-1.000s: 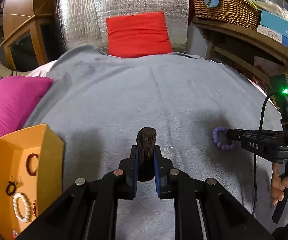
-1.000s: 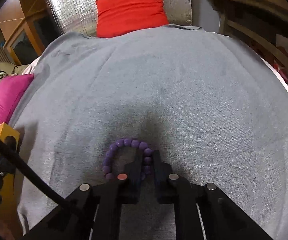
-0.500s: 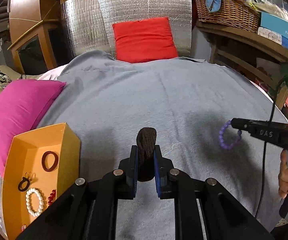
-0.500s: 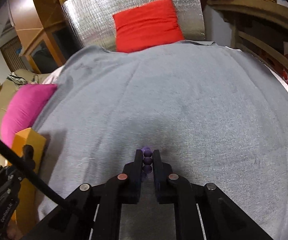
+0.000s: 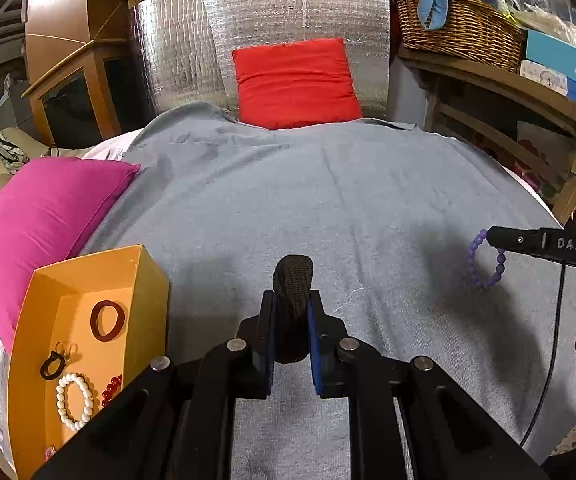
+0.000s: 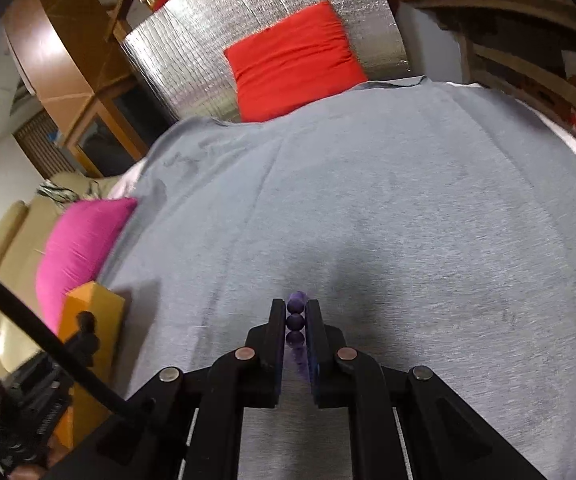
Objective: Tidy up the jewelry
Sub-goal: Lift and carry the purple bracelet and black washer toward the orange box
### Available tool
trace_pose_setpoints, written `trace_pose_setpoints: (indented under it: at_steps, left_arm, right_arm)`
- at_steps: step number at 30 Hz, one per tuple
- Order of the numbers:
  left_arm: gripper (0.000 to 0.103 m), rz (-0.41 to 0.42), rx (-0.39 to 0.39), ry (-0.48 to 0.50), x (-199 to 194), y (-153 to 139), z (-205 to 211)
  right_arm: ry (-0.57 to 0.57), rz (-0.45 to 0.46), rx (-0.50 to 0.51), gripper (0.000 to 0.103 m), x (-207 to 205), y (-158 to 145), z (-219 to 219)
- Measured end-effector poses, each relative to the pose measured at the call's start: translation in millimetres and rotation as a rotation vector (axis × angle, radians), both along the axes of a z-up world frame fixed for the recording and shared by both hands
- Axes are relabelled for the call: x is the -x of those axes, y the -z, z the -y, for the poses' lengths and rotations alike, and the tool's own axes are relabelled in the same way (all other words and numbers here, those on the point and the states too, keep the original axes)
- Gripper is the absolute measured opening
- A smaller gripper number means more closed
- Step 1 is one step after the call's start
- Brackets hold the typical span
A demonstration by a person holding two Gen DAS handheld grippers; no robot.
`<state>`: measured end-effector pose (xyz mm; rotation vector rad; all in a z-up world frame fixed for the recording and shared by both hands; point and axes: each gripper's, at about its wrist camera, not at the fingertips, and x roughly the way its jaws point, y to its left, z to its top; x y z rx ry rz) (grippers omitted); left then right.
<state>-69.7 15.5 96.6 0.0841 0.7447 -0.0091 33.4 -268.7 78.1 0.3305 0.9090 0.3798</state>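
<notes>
My left gripper (image 5: 291,308) is shut on a dark brown fabric band (image 5: 292,280), held above the grey blanket (image 5: 327,200). My right gripper (image 6: 295,312) is shut on a purple bead bracelet (image 6: 295,320); in the left wrist view the bracelet (image 5: 483,260) hangs from the right gripper (image 5: 491,238) above the blanket at the right. An orange box (image 5: 136,280) at the lower left holds a dark red ring (image 5: 106,320), a black ring (image 5: 52,366), a white pearl bracelet (image 5: 74,400) and red beads (image 5: 111,390). Its corner (image 6: 92,300) shows in the right wrist view.
A pink pillow (image 5: 48,216) lies left of the box. A red cushion (image 5: 293,80) leans on a silver foil panel (image 5: 264,20) at the far end. Wooden shelves with a wicker basket (image 5: 459,28) stand on the right.
The right gripper has lifted the purple bracelet off the blanket and tilted leftward. The left gripper has risen and drawn back, so more of the orange box shows.
</notes>
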Motion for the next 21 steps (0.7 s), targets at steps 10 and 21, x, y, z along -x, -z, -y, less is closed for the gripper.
trace_pose_setpoints:
  at_steps: [10, 21]
  left_arm:
    - [0.015, 0.020, -0.006, -0.019, 12, -8, -6]
    - [0.015, 0.050, -0.022, -0.051, 24, -16, -17]
  right_arm:
    - [-0.068, 0.057, -0.115, 0.011, 16, -18, -12]
    - [-0.122, 0.101, -0.116, 0.011, 34, -29, -31]
